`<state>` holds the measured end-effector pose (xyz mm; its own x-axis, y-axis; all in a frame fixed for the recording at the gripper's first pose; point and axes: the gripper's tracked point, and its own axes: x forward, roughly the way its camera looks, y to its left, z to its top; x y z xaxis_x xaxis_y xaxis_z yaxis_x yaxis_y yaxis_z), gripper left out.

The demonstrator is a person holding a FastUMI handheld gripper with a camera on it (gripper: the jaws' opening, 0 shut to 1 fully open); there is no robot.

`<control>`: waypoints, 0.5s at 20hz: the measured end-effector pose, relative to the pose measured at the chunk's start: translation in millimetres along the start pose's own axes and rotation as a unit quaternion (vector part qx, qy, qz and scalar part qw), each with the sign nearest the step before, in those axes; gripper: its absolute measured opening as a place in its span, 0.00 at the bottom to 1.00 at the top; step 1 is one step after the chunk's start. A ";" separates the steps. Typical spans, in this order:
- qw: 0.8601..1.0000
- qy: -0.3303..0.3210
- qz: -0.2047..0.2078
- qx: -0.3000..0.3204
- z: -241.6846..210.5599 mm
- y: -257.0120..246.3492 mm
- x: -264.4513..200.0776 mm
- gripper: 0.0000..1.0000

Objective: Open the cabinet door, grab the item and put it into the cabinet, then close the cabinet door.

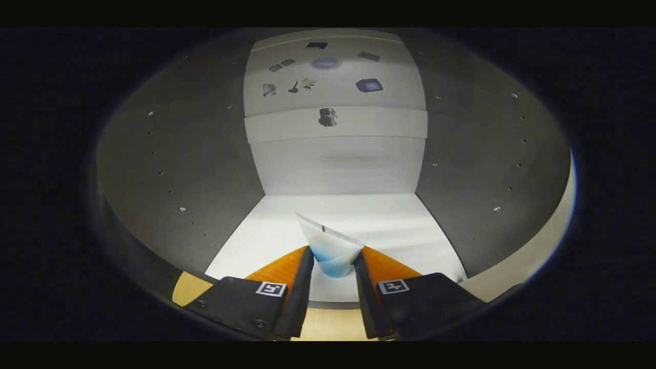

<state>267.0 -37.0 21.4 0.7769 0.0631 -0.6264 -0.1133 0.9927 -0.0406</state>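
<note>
The gripper [333, 259] reaches into the open cabinet [179, 169], and its two fingers are closed on a small cup [330, 251], pale with a blue lower part, pressing it from both sides. The cup tilts a little and sits low over the white shelf [389, 220]. Beyond it rises the white back wall [338, 164], between grey side walls.

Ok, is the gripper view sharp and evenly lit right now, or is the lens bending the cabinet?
Gripper view: fisheye bows the cabinet's grey side walls outward; the white floor is brightly lit, almost washed out; the back panel with small dark marks is soft and dimmer. The translucent blue-white item, pressed between the gripper fingers, looks reasonably sharp.
</note>
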 end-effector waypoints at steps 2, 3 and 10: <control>1.000 0.004 0.002 0.002 -2.1 1.8 4.4 0.62; 1.000 0.003 0.003 0.003 -2.0 2.5 4.8 0.68; 0.997 -0.069 -0.024 -0.003 9.7 -6.7 -40.5 1.00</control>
<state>242.3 -45.1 54.6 0.8594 0.0297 -0.5105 -0.0770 0.9944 -0.0718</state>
